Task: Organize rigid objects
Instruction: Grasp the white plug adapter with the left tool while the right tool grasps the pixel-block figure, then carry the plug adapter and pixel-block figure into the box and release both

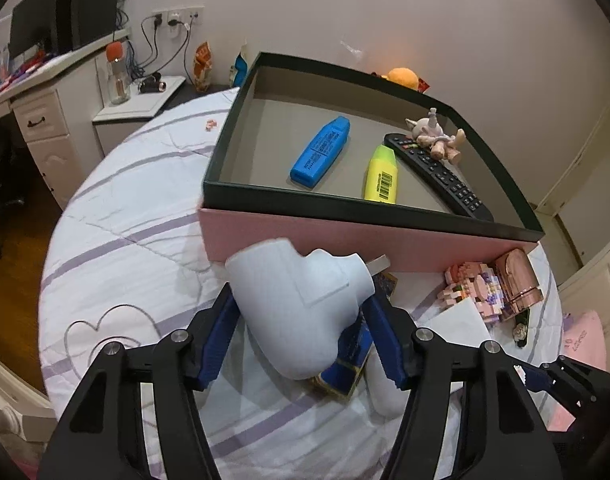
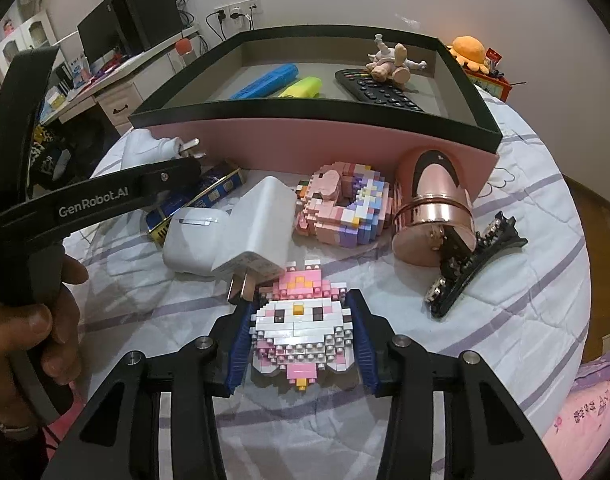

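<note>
White plug adapter (image 1: 301, 312) is clamped by the left gripper (image 1: 301, 332); block figure (image 2: 301, 336) is gripped by the right gripper (image 2: 301, 340), box (image 2: 305, 144) at twelve o'clock.

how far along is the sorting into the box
Done: two highlighters, remote and figurine lie in the box. In hand: left gripper grips a white plug adapter; right gripper grips a block figure. Left: charger, earbud case, hair clip.
</note>
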